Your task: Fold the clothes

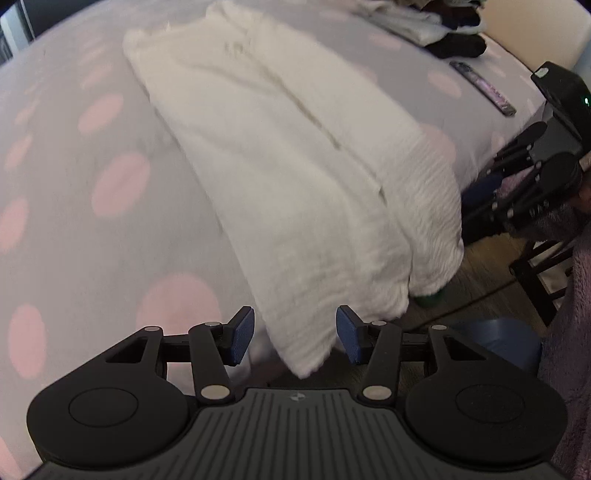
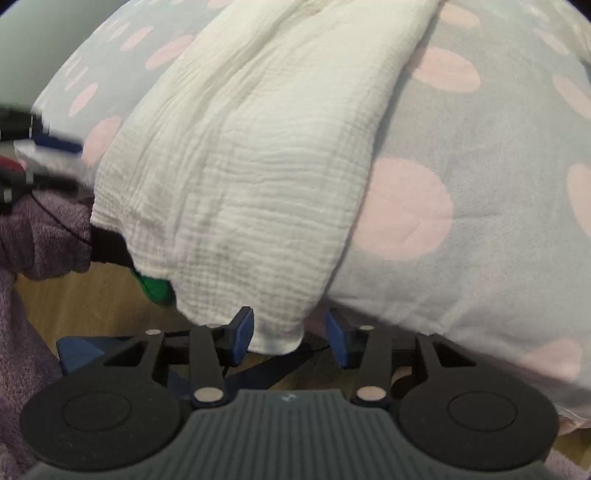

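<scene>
Left wrist: both tongs (image 1: 295, 338) (image 2: 289, 338) stand parted, white garment (image 1: 295, 184) hem between, unpinched.

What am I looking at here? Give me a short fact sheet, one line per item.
surface: bed cover, grey with pink dots
garment: white crinkled cloth, folded lengthwise, one end hanging over the bed's edge
left gripper: open, cloth corner between its fingers, not pinched
right gripper: open, cloth hem between its fingers
far end: pile of clothes
</scene>
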`<action>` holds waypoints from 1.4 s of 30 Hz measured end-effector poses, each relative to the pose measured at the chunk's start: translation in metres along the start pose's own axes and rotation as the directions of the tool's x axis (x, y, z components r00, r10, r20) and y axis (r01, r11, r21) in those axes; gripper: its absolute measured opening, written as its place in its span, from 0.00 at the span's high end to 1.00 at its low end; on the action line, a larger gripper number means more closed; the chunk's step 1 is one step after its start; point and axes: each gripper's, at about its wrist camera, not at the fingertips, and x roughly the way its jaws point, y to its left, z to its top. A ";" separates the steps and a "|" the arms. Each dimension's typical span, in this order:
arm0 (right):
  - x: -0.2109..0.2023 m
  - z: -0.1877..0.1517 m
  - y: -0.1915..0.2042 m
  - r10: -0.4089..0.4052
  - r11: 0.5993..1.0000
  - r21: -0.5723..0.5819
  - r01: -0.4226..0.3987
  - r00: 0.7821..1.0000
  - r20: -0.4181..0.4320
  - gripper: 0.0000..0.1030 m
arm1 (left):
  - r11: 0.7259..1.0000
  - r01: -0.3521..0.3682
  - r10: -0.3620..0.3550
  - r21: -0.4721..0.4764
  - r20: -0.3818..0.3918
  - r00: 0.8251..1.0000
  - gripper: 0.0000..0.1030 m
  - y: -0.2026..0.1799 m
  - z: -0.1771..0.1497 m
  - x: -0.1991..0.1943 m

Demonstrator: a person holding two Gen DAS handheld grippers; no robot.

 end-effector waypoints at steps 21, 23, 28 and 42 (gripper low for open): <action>0.010 0.000 0.011 0.217 0.975 0.042 -0.220 0.974 0.066 0.90 | 0.997 0.069 -0.070 -0.019 -0.012 0.997 0.96 -0.010 0.001 0.033; 0.001 0.001 0.014 0.220 0.974 0.034 -0.223 0.973 0.071 0.90 | 0.993 0.121 -0.121 -0.009 -0.004 0.993 0.98 -0.008 0.005 0.025; -0.030 0.008 0.012 0.257 0.965 0.020 -0.262 0.957 0.136 0.90 | 0.974 0.226 -0.224 -0.024 0.085 0.971 0.99 0.003 0.017 -0.012; -0.099 0.096 -0.053 0.314 0.916 0.128 -0.380 0.878 0.361 0.90 | 0.932 0.319 -0.261 -0.173 0.290 0.921 0.99 0.084 0.114 -0.051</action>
